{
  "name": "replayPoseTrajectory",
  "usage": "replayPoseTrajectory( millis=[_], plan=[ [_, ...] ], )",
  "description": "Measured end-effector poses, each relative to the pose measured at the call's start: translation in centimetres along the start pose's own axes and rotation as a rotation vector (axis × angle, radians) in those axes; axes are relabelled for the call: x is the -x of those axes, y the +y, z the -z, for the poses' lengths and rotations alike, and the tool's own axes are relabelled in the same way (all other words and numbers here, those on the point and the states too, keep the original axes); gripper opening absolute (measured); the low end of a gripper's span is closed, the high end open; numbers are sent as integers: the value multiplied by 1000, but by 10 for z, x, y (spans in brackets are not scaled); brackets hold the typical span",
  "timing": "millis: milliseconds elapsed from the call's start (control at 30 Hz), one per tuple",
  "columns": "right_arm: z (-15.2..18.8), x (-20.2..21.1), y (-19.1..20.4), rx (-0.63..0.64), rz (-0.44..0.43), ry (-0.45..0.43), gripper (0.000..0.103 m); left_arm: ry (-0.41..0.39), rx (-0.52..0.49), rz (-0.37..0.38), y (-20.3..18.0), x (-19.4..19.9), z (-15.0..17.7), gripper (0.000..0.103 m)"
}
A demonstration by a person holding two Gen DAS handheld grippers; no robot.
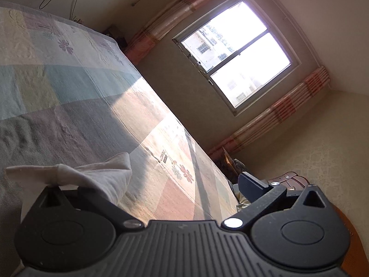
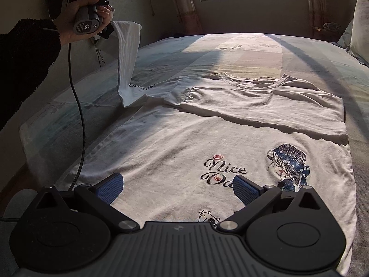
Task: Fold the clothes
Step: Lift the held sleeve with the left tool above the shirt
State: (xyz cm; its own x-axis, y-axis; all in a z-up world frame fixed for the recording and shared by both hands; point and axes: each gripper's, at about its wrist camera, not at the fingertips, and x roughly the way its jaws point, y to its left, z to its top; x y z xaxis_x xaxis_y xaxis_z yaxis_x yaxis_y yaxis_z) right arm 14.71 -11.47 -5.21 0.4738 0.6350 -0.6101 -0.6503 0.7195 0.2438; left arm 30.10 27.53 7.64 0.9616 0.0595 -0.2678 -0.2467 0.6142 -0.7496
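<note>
1. Left wrist view: the left claw looks spread, one finger sticking out over the bed edge on the right. The other finger is buried under a bunch of white cloth, the sleeve, so I honestly can't tell if the claw is pinching it or if the cloth is just draped there. Behind it is the patchwork bedspread with flower prints, tilted hard in this view, plus a bright window with pink striped curtains.

2. Right wrist view: the right claw is wide open, holding nothing, its blue pads hovering low over the near hem of the t-shirt.

3. Same view: the shirt lies flat on the bed, print side up ("Nice Da..." and a girl in a blue hat). Its right side is folded over across the chest, below the collar.

4. Same view, upper left: a hand in a fuzzy black sleeve holds the left claw up in the air, and the shirt's sleeve hangs from it, lifted off the bed. A black cable dangles from the handle.
</note>
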Motion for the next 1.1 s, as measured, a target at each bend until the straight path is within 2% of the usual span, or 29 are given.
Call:
replayPoseTrajectory(
  millis=[167,400,567,1100],
  plan=[
    [1,3,-4,-6,7,5,103,46,-32,27,-28,-19,16,102],
    [6,0,5,48,15,63,103,164,-98,48,-62,-44,48,102],
    [6,6,4,51,22,52,103,234,-140,47,-81,-59,73,102],
    [10,19,-2,52,56,50,103,369,-266,88,-141,-100,133,102]
  ],
)
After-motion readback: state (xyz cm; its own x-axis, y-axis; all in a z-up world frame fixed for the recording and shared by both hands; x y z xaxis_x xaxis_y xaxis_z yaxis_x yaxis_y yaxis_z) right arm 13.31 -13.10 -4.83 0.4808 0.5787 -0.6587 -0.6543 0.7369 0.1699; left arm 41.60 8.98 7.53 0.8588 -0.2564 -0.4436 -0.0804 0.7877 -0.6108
